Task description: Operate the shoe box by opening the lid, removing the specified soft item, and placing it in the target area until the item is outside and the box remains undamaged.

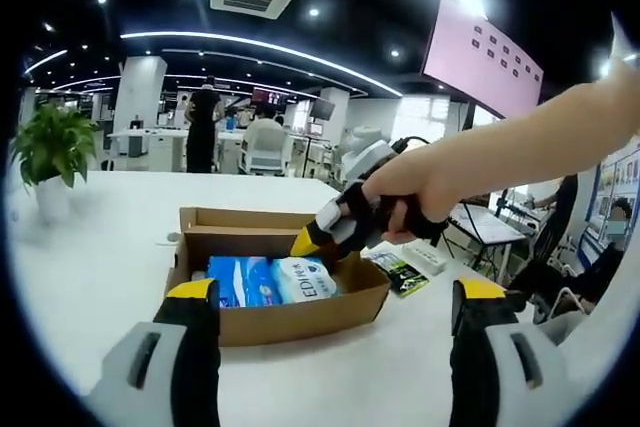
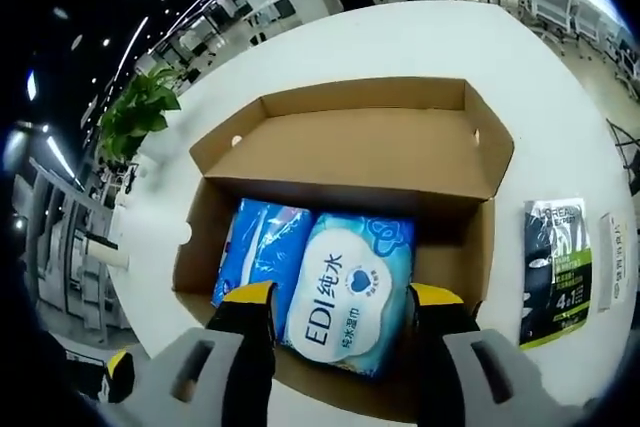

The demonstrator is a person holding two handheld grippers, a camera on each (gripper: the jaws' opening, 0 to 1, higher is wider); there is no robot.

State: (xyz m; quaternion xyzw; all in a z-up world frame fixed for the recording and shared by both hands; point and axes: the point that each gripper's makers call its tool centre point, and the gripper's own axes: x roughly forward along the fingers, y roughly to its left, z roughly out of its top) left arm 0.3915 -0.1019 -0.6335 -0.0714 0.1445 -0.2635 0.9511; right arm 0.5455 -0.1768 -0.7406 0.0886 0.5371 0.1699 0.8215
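A brown corrugated cardboard shoe box (image 2: 455, 237) sits open on the white tabletop (image 2: 400, 42), its hinged lid (image 2: 360, 142) folded back and standing up behind the cavity, plain inner face showing. The box walls look whole and uncrushed. Inside lies a soft pale-blue plastic pack of wet wipes (image 2: 345, 292) printed "EDI" with a dark blue heart, lying flat with its label up, toward the near wall. Touching it on one side is a darker blue soft pack (image 2: 258, 247), also lying flat on the box floor (image 2: 450, 215).
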